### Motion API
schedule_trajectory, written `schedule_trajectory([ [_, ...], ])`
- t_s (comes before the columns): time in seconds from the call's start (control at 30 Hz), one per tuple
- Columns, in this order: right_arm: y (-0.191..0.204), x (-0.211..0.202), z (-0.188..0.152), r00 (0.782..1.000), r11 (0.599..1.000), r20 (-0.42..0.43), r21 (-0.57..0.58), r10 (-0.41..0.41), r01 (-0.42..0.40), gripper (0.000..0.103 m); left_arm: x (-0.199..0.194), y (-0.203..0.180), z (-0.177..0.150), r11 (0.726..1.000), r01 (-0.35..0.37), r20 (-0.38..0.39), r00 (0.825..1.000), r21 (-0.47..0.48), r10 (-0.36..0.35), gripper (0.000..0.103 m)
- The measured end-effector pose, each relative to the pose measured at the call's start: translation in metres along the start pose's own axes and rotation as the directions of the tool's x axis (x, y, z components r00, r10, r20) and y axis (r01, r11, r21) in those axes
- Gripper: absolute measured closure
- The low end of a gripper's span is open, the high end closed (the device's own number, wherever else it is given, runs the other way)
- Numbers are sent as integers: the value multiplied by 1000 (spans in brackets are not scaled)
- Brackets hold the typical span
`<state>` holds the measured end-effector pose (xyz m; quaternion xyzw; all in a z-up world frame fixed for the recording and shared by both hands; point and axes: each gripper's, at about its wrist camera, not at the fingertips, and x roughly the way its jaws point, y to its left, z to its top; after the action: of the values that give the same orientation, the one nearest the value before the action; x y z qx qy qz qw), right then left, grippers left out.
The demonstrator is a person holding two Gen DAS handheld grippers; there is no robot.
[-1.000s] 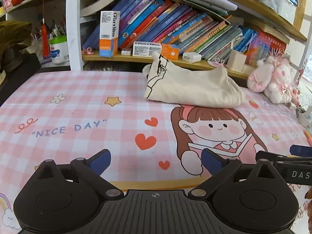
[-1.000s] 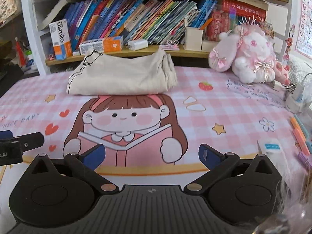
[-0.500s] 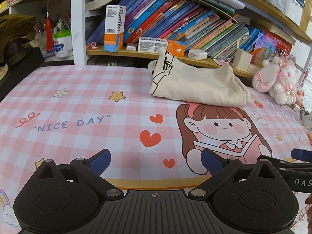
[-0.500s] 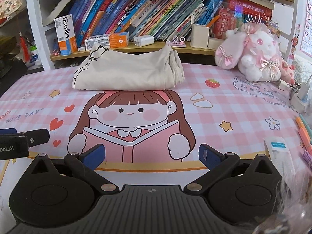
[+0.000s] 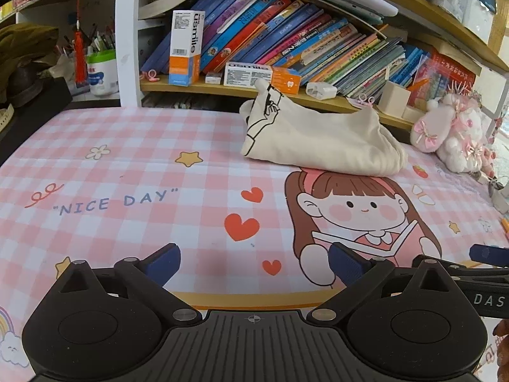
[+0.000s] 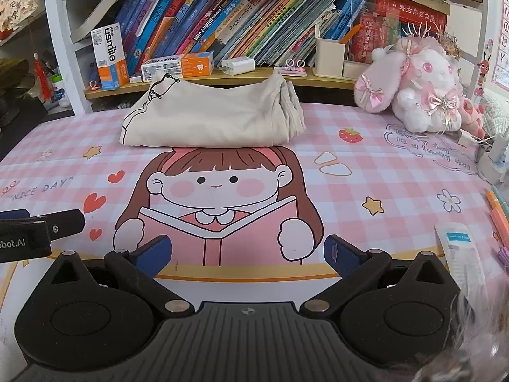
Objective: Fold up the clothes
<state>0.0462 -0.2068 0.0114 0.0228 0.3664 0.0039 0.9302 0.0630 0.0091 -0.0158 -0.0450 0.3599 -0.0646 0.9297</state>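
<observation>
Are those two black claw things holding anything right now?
No. The left gripper and right gripper are both open and empty. The cream garment lies folded on the far side of the pink mat, untouched.

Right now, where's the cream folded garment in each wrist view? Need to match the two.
Left wrist: cream folded garment sits upper centre-right, at the far edge of the mat below the bookshelf.
Right wrist: cream folded garment sits upper centre, slightly left, just above the cartoon girl's head.
Shared landmark: the cartoon girl print, directly in front of the garment in both views.
</observation>
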Motion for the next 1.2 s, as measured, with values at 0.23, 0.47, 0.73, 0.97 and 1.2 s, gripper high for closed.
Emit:
schedule_trajectory([
  [0.23, -1, 0, 0, 1000, 1000, 2, 6, -5, 5, 0, 1, -1, 0, 1000, -2, 2, 1000, 9, 2, 2],
  [0.47, -2, 1, -1, 1000, 1000, 0, 16, -7, 7, 0, 1, -1, 1, 1000, 5, 1, 1000, 4, -5, 2],
  [0.73, -1, 2, -1, 1000, 1000, -3, 20, -5, 5, 0, 2, -2, -1, 1000, 10, 1, 1000, 15, -10, 1],
  [0.97, -1, 3, 0, 1000, 1000, -6, 24, -1, 1, 0, 2, -2, 0, 1000, 17, 0, 1000, 9, -17, 0],
  [1.2, -1, 3, -1, 1000, 1000, -10, 29, 3, -3, 0, 2, -3, -1, 1000, 11, -7, 1000, 17, -11, 0],
])
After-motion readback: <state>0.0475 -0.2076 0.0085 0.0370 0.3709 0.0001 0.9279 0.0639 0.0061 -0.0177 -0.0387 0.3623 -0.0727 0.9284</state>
